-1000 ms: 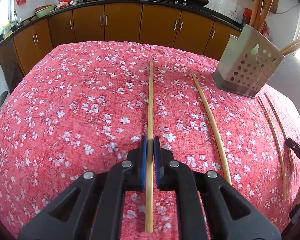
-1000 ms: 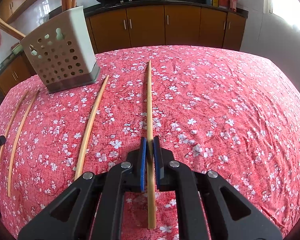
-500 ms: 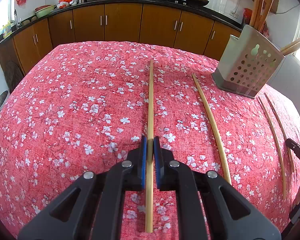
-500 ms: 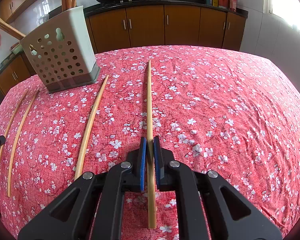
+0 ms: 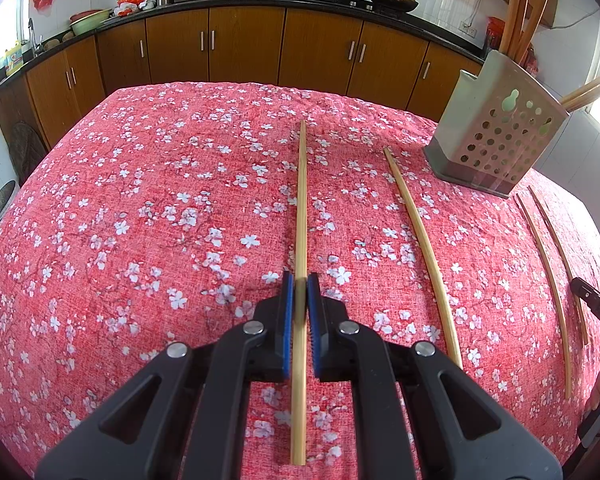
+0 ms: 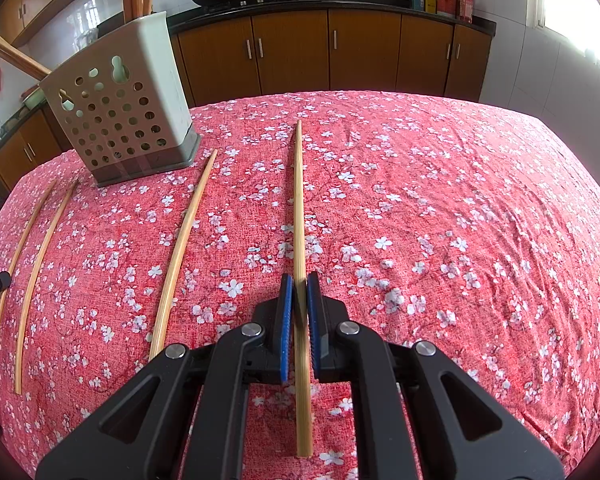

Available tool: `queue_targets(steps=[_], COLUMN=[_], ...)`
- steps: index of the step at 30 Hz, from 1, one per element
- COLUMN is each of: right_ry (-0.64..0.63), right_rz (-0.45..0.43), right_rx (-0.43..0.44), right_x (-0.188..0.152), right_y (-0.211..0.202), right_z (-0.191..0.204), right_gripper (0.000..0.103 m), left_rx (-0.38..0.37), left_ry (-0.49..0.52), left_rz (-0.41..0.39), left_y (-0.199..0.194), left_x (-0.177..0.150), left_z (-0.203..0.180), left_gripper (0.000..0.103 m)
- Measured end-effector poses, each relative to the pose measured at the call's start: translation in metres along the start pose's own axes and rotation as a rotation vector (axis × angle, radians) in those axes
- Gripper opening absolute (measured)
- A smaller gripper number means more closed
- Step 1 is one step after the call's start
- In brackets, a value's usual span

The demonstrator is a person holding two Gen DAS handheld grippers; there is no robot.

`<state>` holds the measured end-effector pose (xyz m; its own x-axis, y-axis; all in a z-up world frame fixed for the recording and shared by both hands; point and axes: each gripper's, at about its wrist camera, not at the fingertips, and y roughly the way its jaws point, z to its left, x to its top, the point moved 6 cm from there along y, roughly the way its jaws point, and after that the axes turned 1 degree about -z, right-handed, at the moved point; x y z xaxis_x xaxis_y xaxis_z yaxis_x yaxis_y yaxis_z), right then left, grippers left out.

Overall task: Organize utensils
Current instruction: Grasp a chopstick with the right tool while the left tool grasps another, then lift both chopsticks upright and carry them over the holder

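My left gripper [image 5: 299,280] is shut on a long bamboo chopstick [image 5: 301,200] that points forward over the red flowered tablecloth [image 5: 140,220]. My right gripper [image 6: 298,280] is shut on another bamboo chopstick [image 6: 298,200], also pointing forward. A perforated grey utensil holder [image 5: 496,140] with several sticks in it stands at the right in the left wrist view and shows at the left in the right wrist view [image 6: 120,112]. Three more chopsticks lie on the cloth: one near the holder [image 5: 420,240] [image 6: 184,248] and a pair [image 5: 548,272] [image 6: 36,256].
Brown kitchen cabinets [image 5: 240,44] with a dark counter, woks and bottles stand behind the table. The table edge curves away at left and right. The other gripper's tip [image 5: 596,308] shows at the right edge of the left wrist view.
Both grippers keep their hold on their chopsticks. The views have barely shifted; the right chopstick's far tip sits slightly higher than before.
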<state>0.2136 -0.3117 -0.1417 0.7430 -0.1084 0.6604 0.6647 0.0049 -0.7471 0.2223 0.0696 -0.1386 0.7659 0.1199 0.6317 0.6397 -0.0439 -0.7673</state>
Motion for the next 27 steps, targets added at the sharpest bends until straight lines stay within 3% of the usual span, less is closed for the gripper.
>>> queue_targets(steps=[27], right_ry=[0.024], right_rz=[-0.017], right_rx=[0.021], right_x=[-0.003], right_y=[-0.014], right_z=[-0.002], right_gripper=[0.008], left_rx=[0.028], left_ry=[0.058], left_rz=[0.000], left_y=[-0.010], left_x=[-0.010], left_z=[-0.014], left_gripper=[0.008])
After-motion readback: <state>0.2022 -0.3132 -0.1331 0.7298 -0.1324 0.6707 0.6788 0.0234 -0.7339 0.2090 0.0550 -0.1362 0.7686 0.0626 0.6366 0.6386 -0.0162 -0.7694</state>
